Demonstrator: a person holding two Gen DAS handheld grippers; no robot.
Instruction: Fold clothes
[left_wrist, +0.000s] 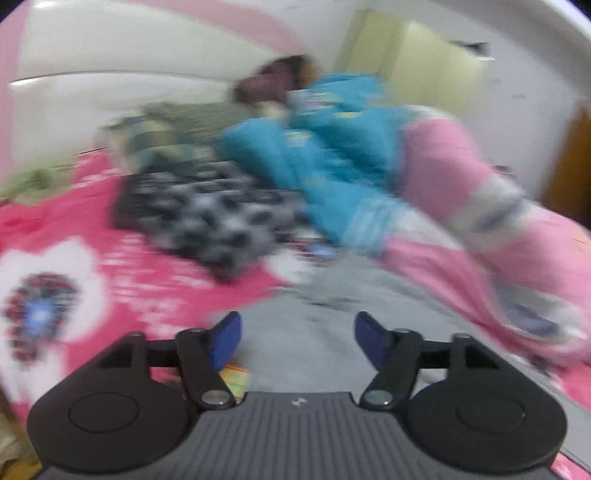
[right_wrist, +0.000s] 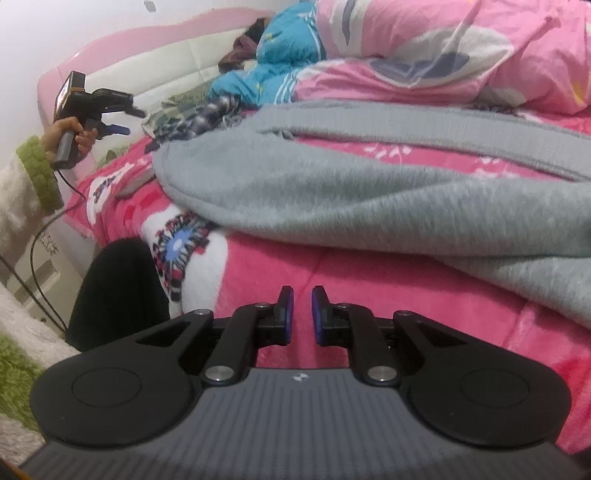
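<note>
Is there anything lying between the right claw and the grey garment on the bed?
Nothing visible does. Ahead of the right claw, whose fingers stand slightly apart and empty, only bare pink floral bedspread separates it from the near edge of the grey fleece garment.

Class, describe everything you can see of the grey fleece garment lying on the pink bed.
The grey fleece garment looks soft, fuzzy and thick. It lies spread and rumpled, unfolded, across the pink patterned bedspread, with a long ribbed band along its far edge. Neither gripper touches it: the right gripper sits short of its near edge, nearly closed and empty; the left gripper, open, hovers above it.
</note>
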